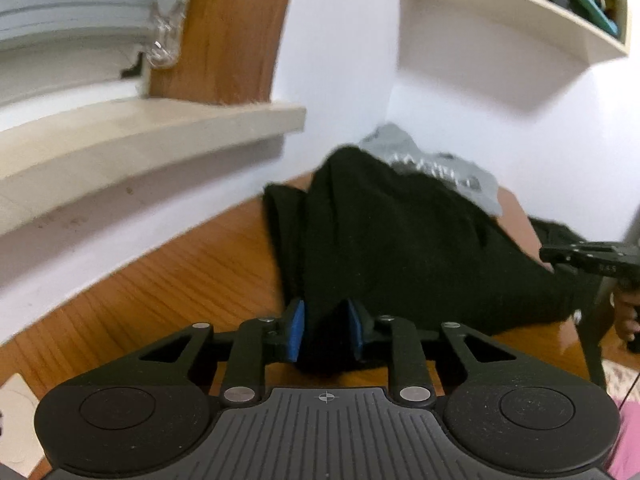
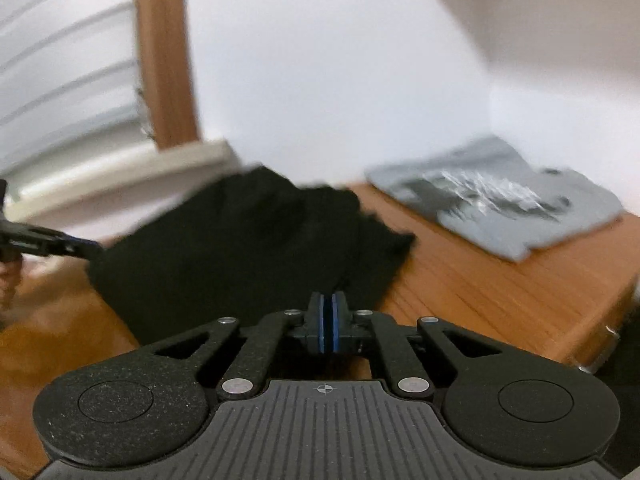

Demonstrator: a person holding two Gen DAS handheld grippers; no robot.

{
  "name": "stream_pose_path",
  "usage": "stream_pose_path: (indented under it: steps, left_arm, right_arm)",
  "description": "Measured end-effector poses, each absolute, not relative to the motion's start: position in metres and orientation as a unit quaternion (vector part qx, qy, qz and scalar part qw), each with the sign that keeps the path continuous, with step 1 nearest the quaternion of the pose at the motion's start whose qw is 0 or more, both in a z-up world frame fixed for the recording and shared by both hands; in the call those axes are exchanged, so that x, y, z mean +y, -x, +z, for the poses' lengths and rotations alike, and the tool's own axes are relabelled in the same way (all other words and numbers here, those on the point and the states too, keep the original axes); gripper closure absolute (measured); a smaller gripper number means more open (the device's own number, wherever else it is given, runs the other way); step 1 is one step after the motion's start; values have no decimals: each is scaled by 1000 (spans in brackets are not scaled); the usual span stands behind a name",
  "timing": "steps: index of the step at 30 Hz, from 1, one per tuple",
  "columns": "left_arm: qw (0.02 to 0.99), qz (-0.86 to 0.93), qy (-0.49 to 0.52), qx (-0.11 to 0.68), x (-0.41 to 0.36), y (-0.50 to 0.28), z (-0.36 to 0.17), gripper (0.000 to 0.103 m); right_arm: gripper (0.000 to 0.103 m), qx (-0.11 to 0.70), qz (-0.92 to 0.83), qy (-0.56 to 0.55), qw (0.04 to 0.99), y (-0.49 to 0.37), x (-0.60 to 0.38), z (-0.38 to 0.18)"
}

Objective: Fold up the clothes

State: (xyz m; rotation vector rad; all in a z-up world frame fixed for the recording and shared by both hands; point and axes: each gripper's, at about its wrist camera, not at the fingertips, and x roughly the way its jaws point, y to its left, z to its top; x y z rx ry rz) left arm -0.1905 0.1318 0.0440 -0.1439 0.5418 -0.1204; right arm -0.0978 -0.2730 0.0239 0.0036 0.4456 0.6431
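Both views smeared by motion blur. Crumpled black cloth garment (image 1: 400, 240) shows no seams or collar, type unclear; its near edge hidden behind left gripper (image 1: 326, 330) body. Folded grey printed shirt (image 2: 500, 196): print blurred, unreadable; in left view mostly hidden behind black garment. Right gripper (image 2: 328, 320): what sits between closed blue pads too dark to tell. Person's hand (image 1: 628, 312) cut off by frame edge. Items on cream wall shelf (image 1: 520, 12) blurred, cropped at top.
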Motion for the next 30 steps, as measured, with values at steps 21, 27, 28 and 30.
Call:
stream_pose_path:
  steps: [21,27,28,30]
  left_arm:
    - [952,-32,52,300,102,21,37,51]
    - [956,-26,81,282,108,32,26,51]
    - [956,-27,87,279,110,31,25,52]
    - [956,-31,98,274,113,31,23,52]
  right_arm:
    - [90,239,409,-8,881,36,-291,-18]
    - [91,249,400,-21,882,31,-300,-15]
    - [91,251,393,-28,884,29,-302,-14]
    - [87,251,387,-56,886,21,-305,-11]
